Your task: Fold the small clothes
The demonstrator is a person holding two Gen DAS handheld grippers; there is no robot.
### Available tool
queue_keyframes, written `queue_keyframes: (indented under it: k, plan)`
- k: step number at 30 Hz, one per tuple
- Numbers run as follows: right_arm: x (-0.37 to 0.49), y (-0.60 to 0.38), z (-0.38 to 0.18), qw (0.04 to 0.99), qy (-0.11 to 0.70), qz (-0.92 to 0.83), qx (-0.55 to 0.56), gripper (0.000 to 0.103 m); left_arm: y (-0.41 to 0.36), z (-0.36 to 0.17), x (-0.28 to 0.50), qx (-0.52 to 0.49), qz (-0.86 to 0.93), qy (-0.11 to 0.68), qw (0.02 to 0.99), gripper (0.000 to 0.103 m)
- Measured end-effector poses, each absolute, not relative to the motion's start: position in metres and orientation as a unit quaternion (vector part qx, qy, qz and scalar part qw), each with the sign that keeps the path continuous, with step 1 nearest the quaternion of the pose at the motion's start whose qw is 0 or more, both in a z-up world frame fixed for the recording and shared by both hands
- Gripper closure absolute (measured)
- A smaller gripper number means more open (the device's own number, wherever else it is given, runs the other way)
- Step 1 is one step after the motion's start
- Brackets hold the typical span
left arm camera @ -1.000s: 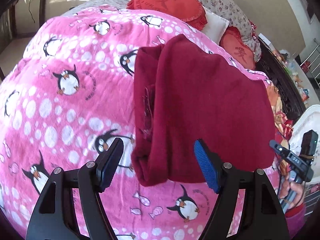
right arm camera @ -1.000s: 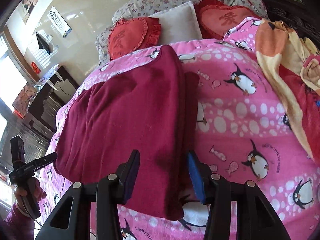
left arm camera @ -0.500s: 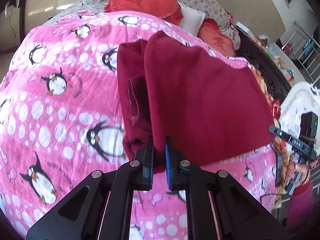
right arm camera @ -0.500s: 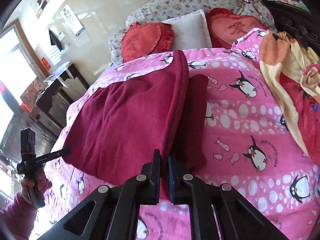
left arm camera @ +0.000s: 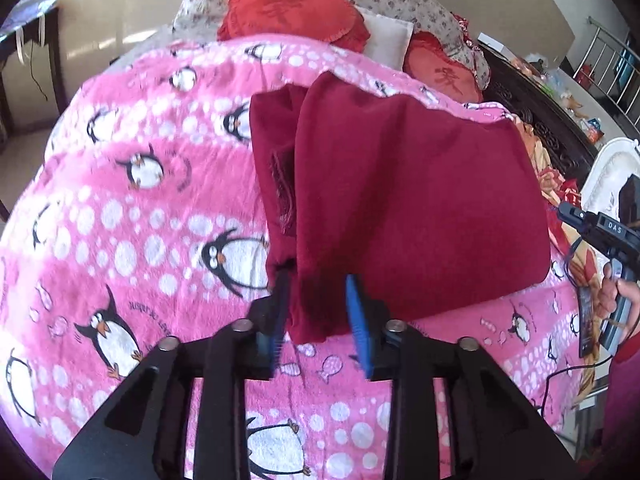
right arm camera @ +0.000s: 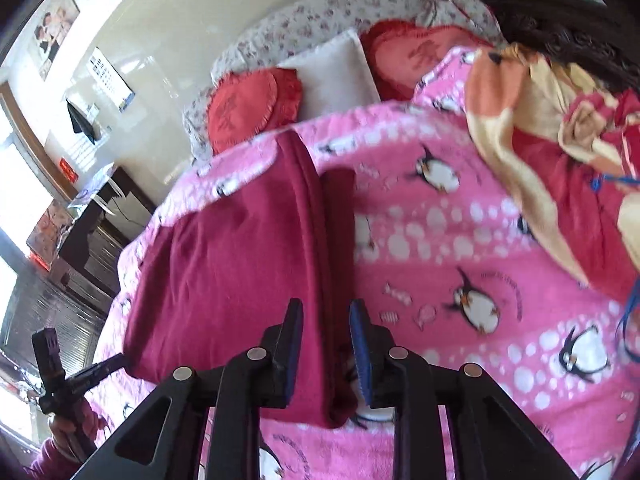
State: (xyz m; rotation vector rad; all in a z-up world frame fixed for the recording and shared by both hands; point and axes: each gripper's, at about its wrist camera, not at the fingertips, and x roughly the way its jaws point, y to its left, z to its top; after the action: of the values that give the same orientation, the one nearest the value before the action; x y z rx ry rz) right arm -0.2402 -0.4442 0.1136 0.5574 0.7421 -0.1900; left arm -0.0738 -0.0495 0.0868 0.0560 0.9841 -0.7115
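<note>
A bed fills both views, covered by a pink fleece blanket printed with penguins (left arm camera: 120, 208). Nearest, the left gripper (left arm camera: 318, 312) has its fingers parted, straddling the near corner of a folded dark red fleece garment (left arm camera: 400, 200) without clamping it. The right gripper (right arm camera: 326, 340) likewise stands released, its blue-padded fingers (right arm camera: 360, 344) either side of the garment's near folded edge (right arm camera: 240, 264). The garment lies flat mid-blanket. Farther back sit red heart-shaped cushions (right arm camera: 248, 108) and a white pillow (right arm camera: 336, 72).

2 wrist views, close over opposite ends of 1 shared maroon garment (left arm camera: 420, 208) (right arm camera: 240, 272).
</note>
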Motion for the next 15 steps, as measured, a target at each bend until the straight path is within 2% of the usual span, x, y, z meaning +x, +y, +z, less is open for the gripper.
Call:
queue_keyframes:
  k: [5, 11, 15]
  plan:
    - [-0.194, -0.427, 0.119, 0.901, 0.369, -0.064, 0.221, 0.081, -0.072, 0.098, -0.062, 0.033, -0.331, 0.445, 0.831, 0.062]
    - [-0.125, -0.423, 0.104, 0.898, 0.401, -0.111, 0.145, 0.081, -0.106, 0.085, -0.036, 0.057, -0.288, 0.441, 0.848, 0.062]
    - [-0.101, -0.433, 0.094, 0.897, 0.402, -0.119, 0.139, 0.081, -0.117, 0.066, -0.016, 0.073, -0.253, 0.460, 0.848, 0.062]
